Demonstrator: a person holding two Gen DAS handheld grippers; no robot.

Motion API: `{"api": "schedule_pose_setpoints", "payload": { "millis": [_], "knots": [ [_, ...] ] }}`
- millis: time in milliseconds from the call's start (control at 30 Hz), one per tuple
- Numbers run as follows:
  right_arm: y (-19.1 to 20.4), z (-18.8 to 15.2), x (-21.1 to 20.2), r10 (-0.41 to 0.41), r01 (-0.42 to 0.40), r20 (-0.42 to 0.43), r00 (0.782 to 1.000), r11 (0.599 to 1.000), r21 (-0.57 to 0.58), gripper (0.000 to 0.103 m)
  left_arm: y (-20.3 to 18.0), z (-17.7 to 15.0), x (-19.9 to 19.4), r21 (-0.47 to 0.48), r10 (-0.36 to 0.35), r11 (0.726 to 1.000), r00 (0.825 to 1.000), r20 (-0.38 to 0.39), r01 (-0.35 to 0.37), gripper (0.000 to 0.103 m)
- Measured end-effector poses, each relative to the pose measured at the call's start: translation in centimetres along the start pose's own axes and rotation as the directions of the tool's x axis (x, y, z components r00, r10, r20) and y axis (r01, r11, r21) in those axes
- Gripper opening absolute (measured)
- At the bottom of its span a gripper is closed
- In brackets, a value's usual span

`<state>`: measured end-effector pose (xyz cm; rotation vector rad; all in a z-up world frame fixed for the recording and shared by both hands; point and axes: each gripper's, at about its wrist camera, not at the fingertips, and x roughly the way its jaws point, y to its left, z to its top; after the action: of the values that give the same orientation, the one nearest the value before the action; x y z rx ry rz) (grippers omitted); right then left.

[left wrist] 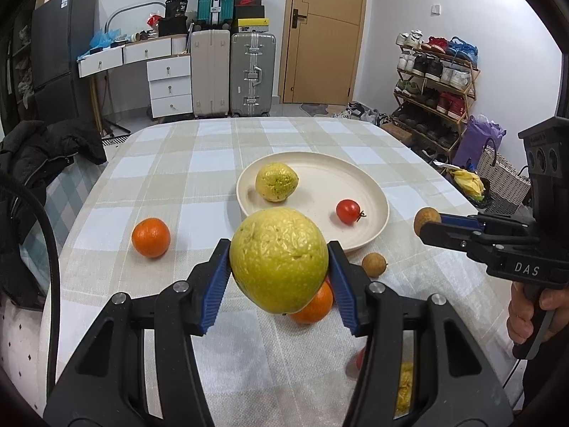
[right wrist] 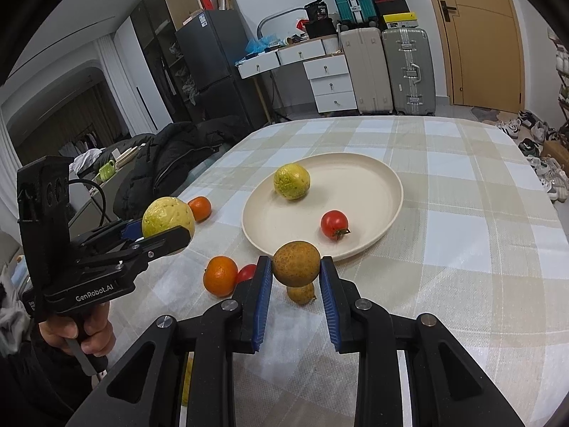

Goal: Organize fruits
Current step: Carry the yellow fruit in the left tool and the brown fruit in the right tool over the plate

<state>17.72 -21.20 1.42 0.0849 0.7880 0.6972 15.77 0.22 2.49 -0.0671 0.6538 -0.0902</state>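
My left gripper (left wrist: 279,265) is shut on a large yellow-green citrus (left wrist: 279,259), held above the table in front of the cream plate (left wrist: 370,192); the citrus also shows in the right wrist view (right wrist: 168,215). My right gripper (right wrist: 296,271) is shut on a small brown longan (right wrist: 296,263), held just before the plate's near rim (right wrist: 391,185). On the plate lie a second yellow-green citrus (left wrist: 276,181) (right wrist: 291,180) and a red cherry tomato (left wrist: 348,211) (right wrist: 334,224). Loose on the cloth are two oranges (left wrist: 151,237) (right wrist: 220,275), another longan (left wrist: 374,264) (right wrist: 301,292) and a tomato (right wrist: 247,273).
The table (left wrist: 177,163) has a beige checked cloth. A black jacket (left wrist: 46,153) lies at its left edge. Suitcases (left wrist: 252,71), a white drawer desk (left wrist: 167,82) and a shoe rack (left wrist: 437,82) stand behind. A yellow fruit (left wrist: 405,386) shows under my left gripper.
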Motion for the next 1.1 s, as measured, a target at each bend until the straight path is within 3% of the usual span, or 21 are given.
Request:
{"api": "schedule_pose_setpoints", "payload": {
  "millis": [467,1100],
  "knots": [
    [-1.2,2.1,-0.6,-0.002,0.000,0.051,0.999,0.999,0.050,0.028,-0.9,2.0,0.9,0.009,-0.011,1.000,1.000,0.018,0.010,0.051],
    [-3.0,3.7,1.7,-0.038,0.036,0.018,0.999,0.997,0.067,0.028,-1.7,3.9,5.4,0.009,-0.018,1.000,0.999,-0.039,0.019,0.051]
  ]
}}
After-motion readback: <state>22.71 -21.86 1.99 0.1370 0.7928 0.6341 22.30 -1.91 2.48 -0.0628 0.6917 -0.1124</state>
